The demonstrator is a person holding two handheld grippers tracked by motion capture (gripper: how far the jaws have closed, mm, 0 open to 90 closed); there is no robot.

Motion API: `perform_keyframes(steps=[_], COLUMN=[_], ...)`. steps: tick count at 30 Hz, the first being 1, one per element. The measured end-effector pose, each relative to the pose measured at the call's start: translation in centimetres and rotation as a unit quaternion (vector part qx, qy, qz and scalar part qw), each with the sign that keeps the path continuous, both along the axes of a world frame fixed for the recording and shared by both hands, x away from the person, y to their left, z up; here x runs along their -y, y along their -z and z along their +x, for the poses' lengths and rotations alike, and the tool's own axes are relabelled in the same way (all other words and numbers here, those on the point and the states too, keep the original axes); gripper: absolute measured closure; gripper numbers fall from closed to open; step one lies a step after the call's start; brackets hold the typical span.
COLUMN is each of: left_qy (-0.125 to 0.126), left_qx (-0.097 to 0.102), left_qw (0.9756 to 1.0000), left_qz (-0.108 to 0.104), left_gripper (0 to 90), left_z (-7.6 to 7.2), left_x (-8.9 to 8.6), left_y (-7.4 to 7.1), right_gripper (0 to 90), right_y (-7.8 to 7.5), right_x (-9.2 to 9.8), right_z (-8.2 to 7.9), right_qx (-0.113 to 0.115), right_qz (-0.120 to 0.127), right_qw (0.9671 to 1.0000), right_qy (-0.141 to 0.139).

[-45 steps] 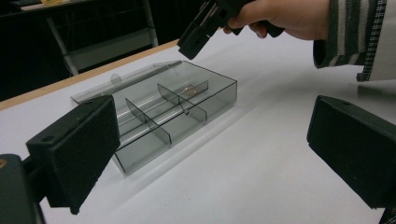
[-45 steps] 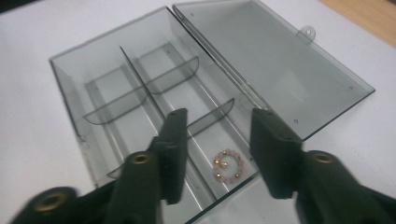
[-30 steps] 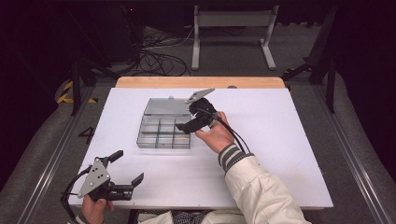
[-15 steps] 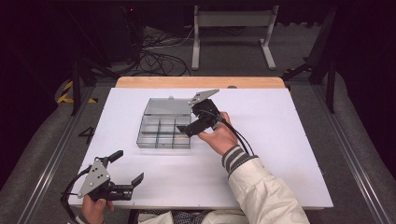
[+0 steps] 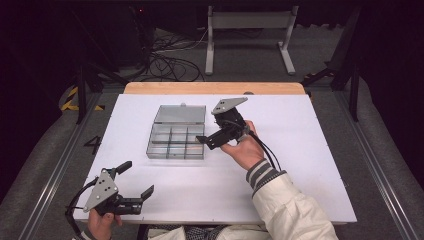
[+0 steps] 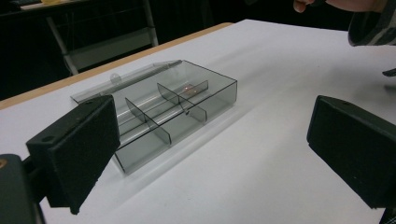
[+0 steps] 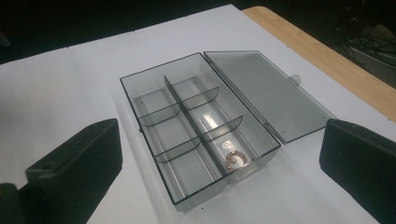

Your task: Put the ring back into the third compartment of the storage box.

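Black pads of my left gripper (image 5: 134, 179) are standing wide apart with nothing between them, and I am keeping that hand parked near the front left corner of the white table (image 5: 310, 150), well clear of the work, so it is not crowding the other arm.

Moving right, the clear plastic organiser box (image 5: 176, 142) is sitting flat in the middle of the table with its hinged lid (image 5: 181, 114) folded right back on the far side. I judge the lid is lying open like that so the compartments can be reached from above. In the right gripper view, a small gold beaded ring (image 7: 235, 159) is resting on the floor of the box's end compartment nearest the camera, on the lid's side of the long divider; the other compartments are looking bare.

Farther right, my right gripper (image 5: 210, 131) is hovering just beside the box's right edge, angled down toward it. Its jaws have just been opening and are now spread fully, holding nothing. I am reading this as a release: the ring is lying in the box.
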State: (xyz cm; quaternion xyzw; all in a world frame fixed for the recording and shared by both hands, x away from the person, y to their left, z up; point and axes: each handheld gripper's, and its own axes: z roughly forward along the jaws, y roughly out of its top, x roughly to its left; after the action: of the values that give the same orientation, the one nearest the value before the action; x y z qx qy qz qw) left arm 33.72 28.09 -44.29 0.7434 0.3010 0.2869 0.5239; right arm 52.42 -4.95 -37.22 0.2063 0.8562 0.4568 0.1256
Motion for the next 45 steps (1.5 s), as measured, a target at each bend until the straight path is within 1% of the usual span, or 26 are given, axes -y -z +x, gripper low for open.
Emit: perform_keyframes(steps=[3,13,20,21,23,24,27,31,42,45], left_qy=[0.001,-0.001,-0.001,-0.001,-0.001,-0.001,-0.001,-0.002,-0.002,-0.003], left_qx=[0.003,0.002,-0.002,-0.002,-0.002,-0.001,-0.002,-0.002,-0.003,-0.003], left_qw=[1.0000,1.0000,1.0000,1.0000,1.0000,1.0000,1.0000,1.0000,1.0000,1.0000], left_qz=[0.002,0.001,-0.001,-0.001,-0.001,0.002,0.002,0.001,0.000,-0.001], left_gripper=[2.9,2.9,2.9,2.9,2.9,2.9,2.9,2.9,2.9,2.9], left_z=[0.1,0.1,0.1,0.1,0.1,0.1,0.2,0.2,0.2,0.2], left_x=[0.0,0.0,0.1,0.1,0.1,0.0,0.0,0.1,0.1,0.1], left_y=[0.0,0.0,0.1,0.1,0.1,0.0,0.0,0.1,0.1,0.1], right_gripper=[0.0,0.2,0.2,0.2,0.2,0.2,0.2,0.0,0.1,0.2], right_y=[-0.2,-0.6,-0.7,-0.7,-0.7,-0.7,-0.4,0.2,1.4,1.8], right_x=[0.8,3.8,6.0,6.7,7.0,7.4,8.3,9.6,13.1,13.6], right_z=[-0.5,-2.2,-3.2,-3.5,-3.7,-3.9,-4.3,-4.7,-6.4,-6.9], right_qx=[0.003,0.017,0.019,0.019,0.020,0.019,0.018,0.011,0.015,0.018], right_qz=[0.001,0.011,0.022,0.027,0.029,0.031,0.037,0.039,0.052,0.047], right_qw=[1.0000,0.9998,0.9994,0.9992,0.9991,0.9990,0.9987,0.9985,0.9970,0.9972], right_qy=[0.001,0.009,0.019,0.023,0.025,0.026,0.030,0.037,0.055,0.056])
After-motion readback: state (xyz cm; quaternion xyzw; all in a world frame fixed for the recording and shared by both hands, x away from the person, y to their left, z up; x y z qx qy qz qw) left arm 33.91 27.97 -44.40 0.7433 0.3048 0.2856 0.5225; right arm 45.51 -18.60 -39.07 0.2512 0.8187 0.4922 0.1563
